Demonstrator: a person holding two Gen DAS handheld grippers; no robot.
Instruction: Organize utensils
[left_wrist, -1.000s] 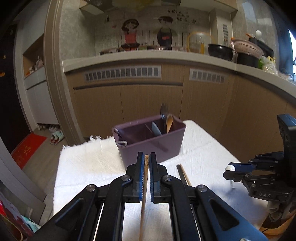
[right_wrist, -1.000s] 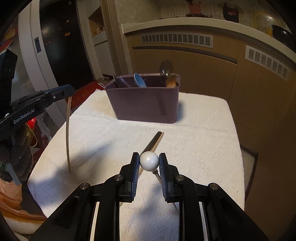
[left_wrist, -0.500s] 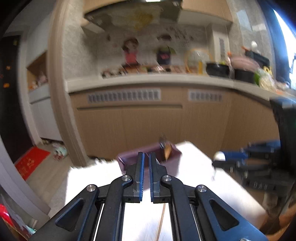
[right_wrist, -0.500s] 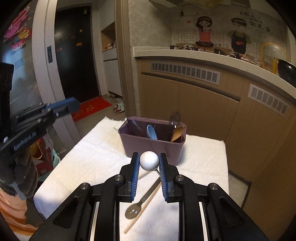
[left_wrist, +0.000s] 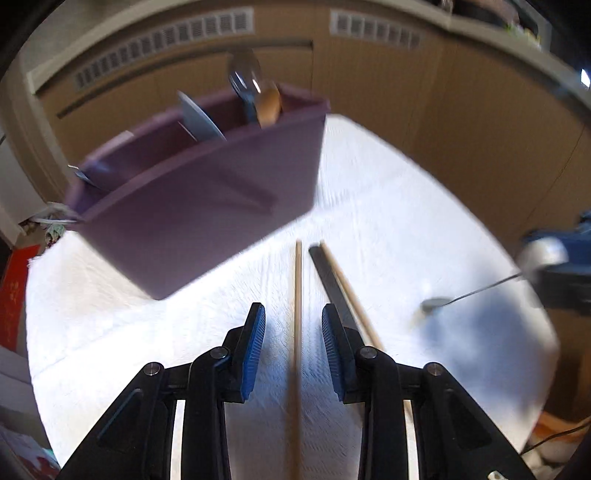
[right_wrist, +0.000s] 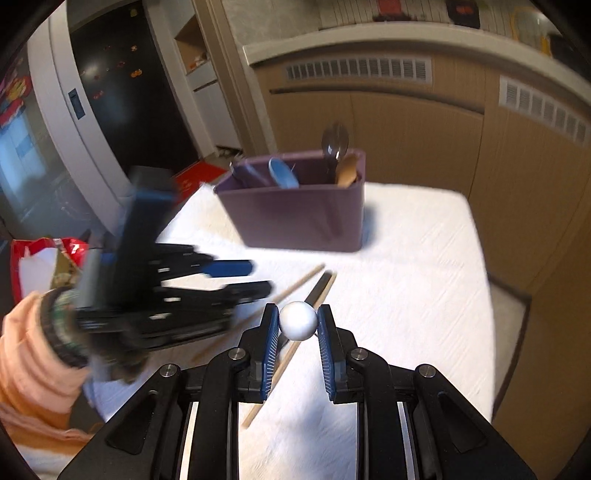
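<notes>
A purple utensil caddy stands on the white towel and holds a metal spoon, a wooden spoon and a blue spoon. My left gripper is open, low over the towel, with a wooden chopstick lying between its fingers. A second chopstick and a dark-handled utensil lie just right of it. My right gripper is shut on the white ball end of a thin metal spoon, held above the towel.
The white towel covers a small table in front of brown kitchen cabinets. A red bag sits at the left, off the table. A dark doorway is far left.
My left gripper has let go of the chopstick, opened, and dropped low toward the towel near the caddy. My right gripper still holds the ball-ended spoon, after rising and coming back down.
</notes>
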